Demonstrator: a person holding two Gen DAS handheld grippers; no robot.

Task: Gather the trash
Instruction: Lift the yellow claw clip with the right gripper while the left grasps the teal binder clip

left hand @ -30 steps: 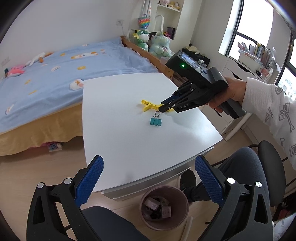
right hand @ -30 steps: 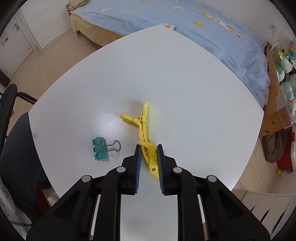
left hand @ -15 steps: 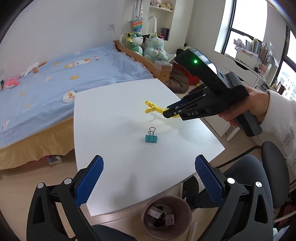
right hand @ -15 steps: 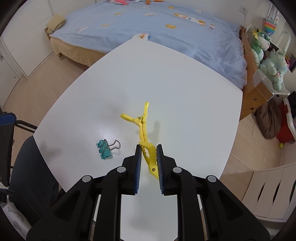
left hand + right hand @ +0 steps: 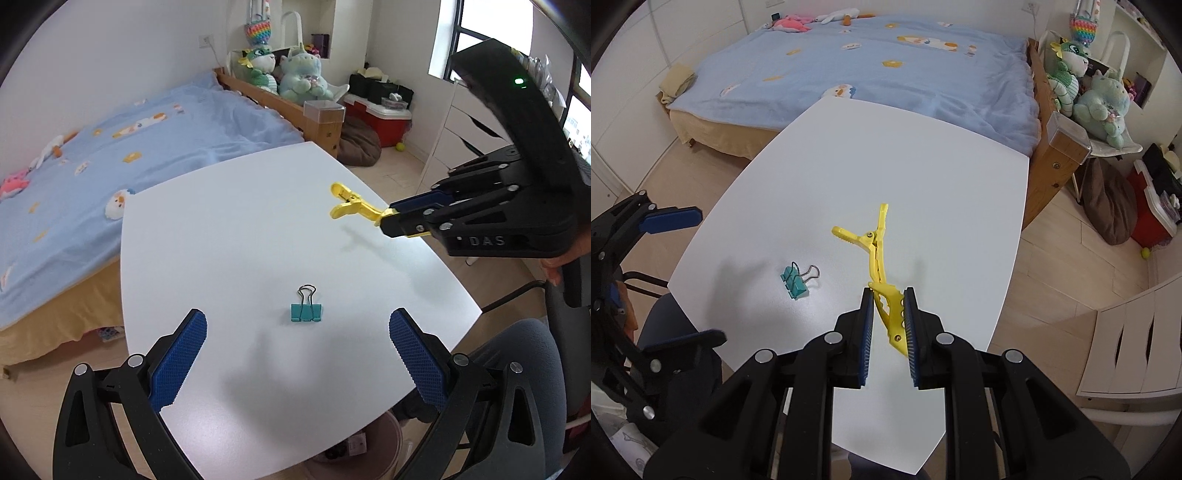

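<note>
On my feeds the counter is plain white. The hair clip I'm carrying is bright yellow, and the binder clip is teal with silver wire handles. Both sets of tongs, left and right, are black with blue cross-hatched pads. The bed wears a light blue cover dotted with orange-and-white animal prints. The trash bin under the counter looks dusty pink.
</note>
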